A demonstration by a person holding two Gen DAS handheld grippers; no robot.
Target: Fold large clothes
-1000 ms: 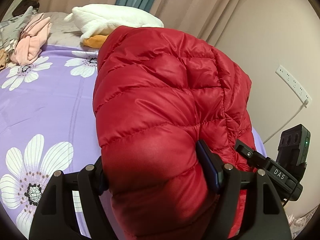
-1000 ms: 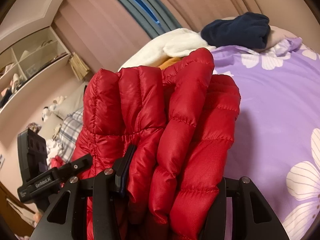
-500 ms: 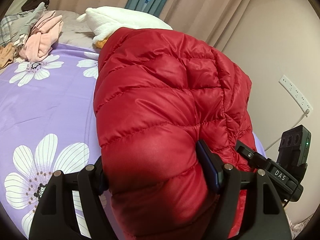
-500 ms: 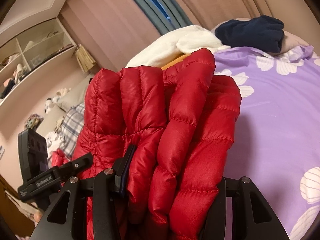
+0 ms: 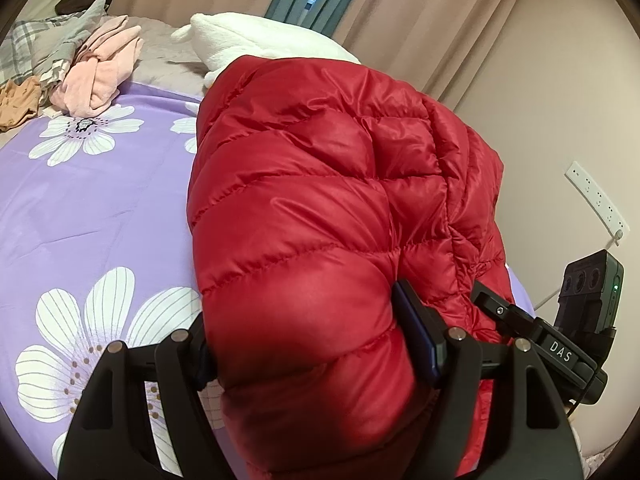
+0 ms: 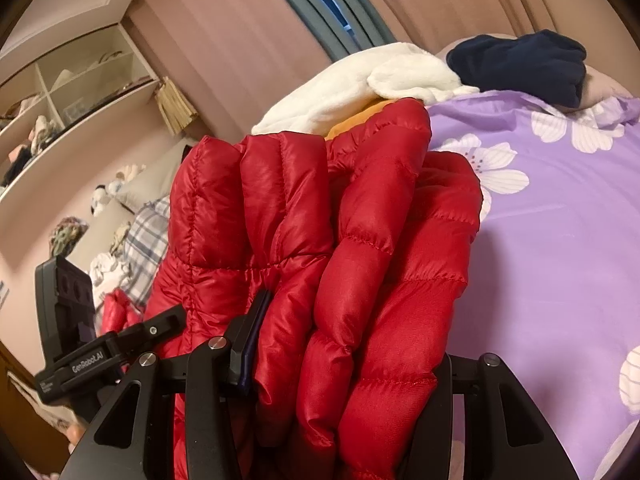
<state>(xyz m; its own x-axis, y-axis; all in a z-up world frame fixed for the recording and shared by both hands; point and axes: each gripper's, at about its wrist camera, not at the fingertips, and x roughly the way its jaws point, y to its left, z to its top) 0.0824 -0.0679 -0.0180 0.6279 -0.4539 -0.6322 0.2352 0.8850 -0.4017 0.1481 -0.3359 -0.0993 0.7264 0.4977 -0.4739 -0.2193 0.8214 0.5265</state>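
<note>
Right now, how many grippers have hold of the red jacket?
2. The left gripper clamps a thick puffy fold of the jacket; the right gripper clamps a bunched section. Both hold it above the purple bedspread.

My left tool (image 5: 312, 364) clamps a thick fold of red jacket (image 5: 320, 208), angled downward; my right tool (image 6: 344, 364) grips bunched padding of it, both sets of jaws pressed into the fabric.
</note>
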